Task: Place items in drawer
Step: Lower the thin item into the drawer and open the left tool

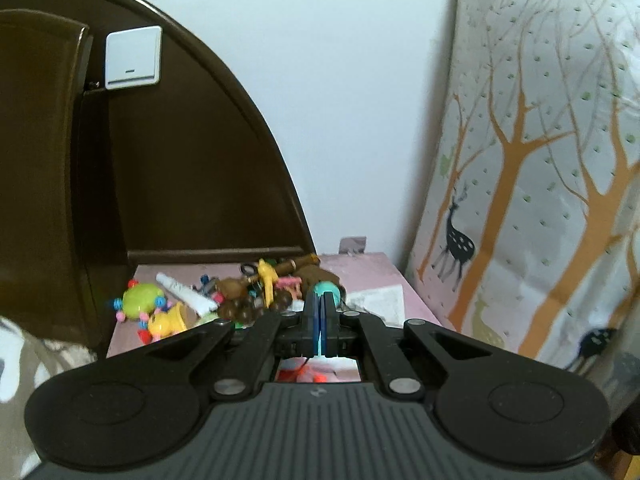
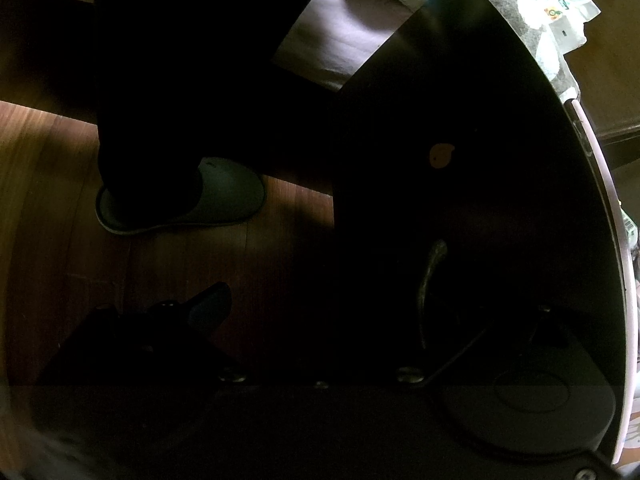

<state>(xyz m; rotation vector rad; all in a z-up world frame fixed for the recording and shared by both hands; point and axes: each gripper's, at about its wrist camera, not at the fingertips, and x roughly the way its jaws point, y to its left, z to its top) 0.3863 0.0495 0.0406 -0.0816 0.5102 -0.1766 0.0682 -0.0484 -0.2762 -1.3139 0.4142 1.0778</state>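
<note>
Two views reach us, one bright and one very dark. Through the left wrist camera we see our left claw (image 1: 320,312) with its fingers pressed together on a thin teal item (image 1: 329,290), whose rounded teal end sticks out just past the fingertips. Beyond it lies a pink-topped table (image 1: 372,268) against a white wall, carrying a heap of small things: a green and yellow toy (image 1: 142,300) at the left, a white tube (image 1: 185,293) lying aslant, brown wooden beads (image 1: 240,307) and a crumpled white paper (image 1: 378,298) at the right. A dark brown headboard (image 1: 180,152) with a white switch plate (image 1: 134,58) rises at the left, and a curtain printed with orange trees and deer (image 1: 540,180) hangs at the right.

Through the right wrist camera we look down along a dark cabinet front (image 2: 460,200) with a curved metal handle (image 2: 430,276) on the drawer. Our right claw (image 2: 320,320) is spread, one fingertip (image 2: 212,304) showing over the wooden floor (image 2: 48,208), the other lost in shadow near the handle. A grey slipper (image 2: 192,200) stands on the floor.
</note>
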